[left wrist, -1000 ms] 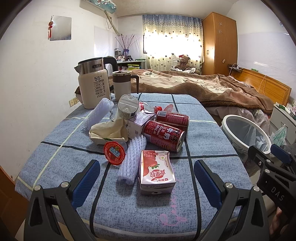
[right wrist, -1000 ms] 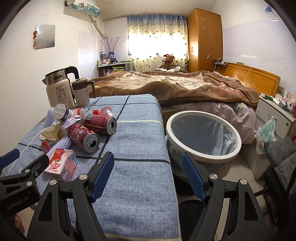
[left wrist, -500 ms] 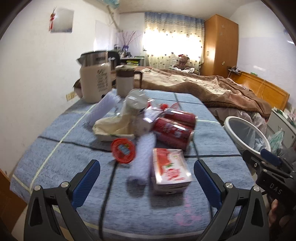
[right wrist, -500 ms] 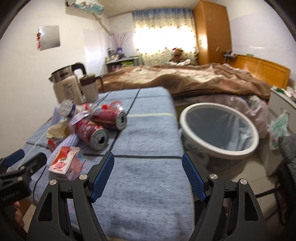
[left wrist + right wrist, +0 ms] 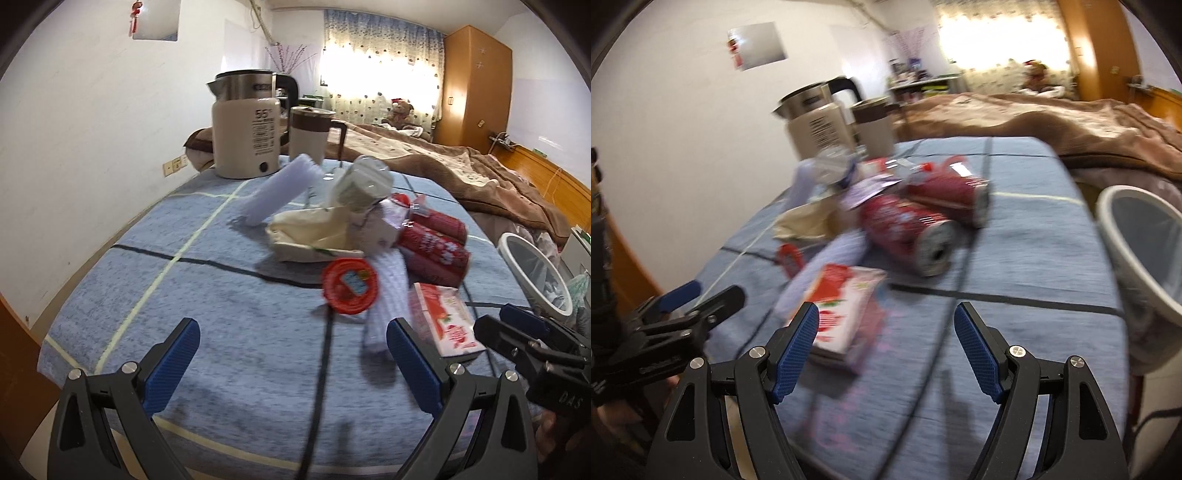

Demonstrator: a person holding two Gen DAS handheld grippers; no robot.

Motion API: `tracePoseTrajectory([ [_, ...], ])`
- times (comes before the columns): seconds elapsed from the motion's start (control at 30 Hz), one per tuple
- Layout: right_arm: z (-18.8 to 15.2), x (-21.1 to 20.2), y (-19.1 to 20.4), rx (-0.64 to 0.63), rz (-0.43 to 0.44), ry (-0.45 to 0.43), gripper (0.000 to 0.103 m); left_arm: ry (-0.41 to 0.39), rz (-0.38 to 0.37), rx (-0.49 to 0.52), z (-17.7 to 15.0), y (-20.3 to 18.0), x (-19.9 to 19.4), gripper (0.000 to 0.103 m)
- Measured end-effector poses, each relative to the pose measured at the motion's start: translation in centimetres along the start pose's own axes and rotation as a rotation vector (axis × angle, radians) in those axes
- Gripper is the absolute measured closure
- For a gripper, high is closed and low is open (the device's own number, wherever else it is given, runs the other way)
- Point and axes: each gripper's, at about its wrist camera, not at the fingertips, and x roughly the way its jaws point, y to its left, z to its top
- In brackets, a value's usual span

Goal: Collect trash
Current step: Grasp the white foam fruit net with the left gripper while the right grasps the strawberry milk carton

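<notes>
Approach step, nothing picked yet. Right gripper (image 5: 884, 338) jaws wide, empty; juice carton (image 5: 846, 314) lower centre-left, beside its left finger. Left gripper (image 5: 291, 356) also wide, empty. Bin (image 5: 1141, 236) at right edge. Next: centre jaws over carton, close.

Right gripper (image 5: 884, 350) spread wide over blue cloth (image 5: 1015, 332); juice carton (image 5: 846, 310) near left, red cans (image 5: 923, 221) farther, bin (image 5: 1141, 236) right.

White walls (image 5: 92, 122); far ahead of the tongs, a bright curtained window (image 5: 380, 74), wooden wardrobe (image 5: 476, 88) and brown-blanketed bed (image 5: 461, 170).
</notes>
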Motion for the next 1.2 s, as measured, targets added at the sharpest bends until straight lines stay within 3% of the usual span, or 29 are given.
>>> tracePoseTrajectory([
  [0.2,0.2,2.6,1.8,-0.03,0.062,0.068,0.027,0.013,-0.003,-0.032,-0.4,1.7,0.3,0.001],
  [0.33,0.4,2.7,1.5,-0.023,0.013,0.051,0.027,0.025,-0.038,-0.046,-0.4,2.0,0.6,0.001],
  [0.5,0.5,3.8,0.2,0.074,0.105,0.14,0.027,0.037,-0.068,-0.047,-0.1,1.5,1.1,0.001],
  [0.63,0.8,3.9,0.8,0.033,0.071,0.13,0.028,0.038,-0.071,-0.056,0.1,1.6,1.2,0.001],
  [0.73,0.9,3.3,0.6,0.021,0.032,0.102,0.041,0.037,-0.07,-0.057,0.3,1.7,1.2,0.001],
  [0.87,0.7,2.1,-0.1,0.006,-0.046,0.088,0.043,0.039,-0.083,-0.042,0.5,1.1,1.2,0.001],
  [0.97,0.6,1.4,-1.0,0.012,-0.107,0.063,0.044,0.043,-0.122,-0.033,0.8,0.2,1.4,0.001],
  [1.1,0.5,0.4,-2.7,0.057,-0.125,0.047,0.044,0.059,-0.212,-0.009,1.2,-1.9,2.2,0.001],
  [1.2,0.5,-0.3,-3.6,0.077,-0.154,0.035,0.044,0.09,-0.225,0.04,1.6,-3.8,3.7,0.013],
])
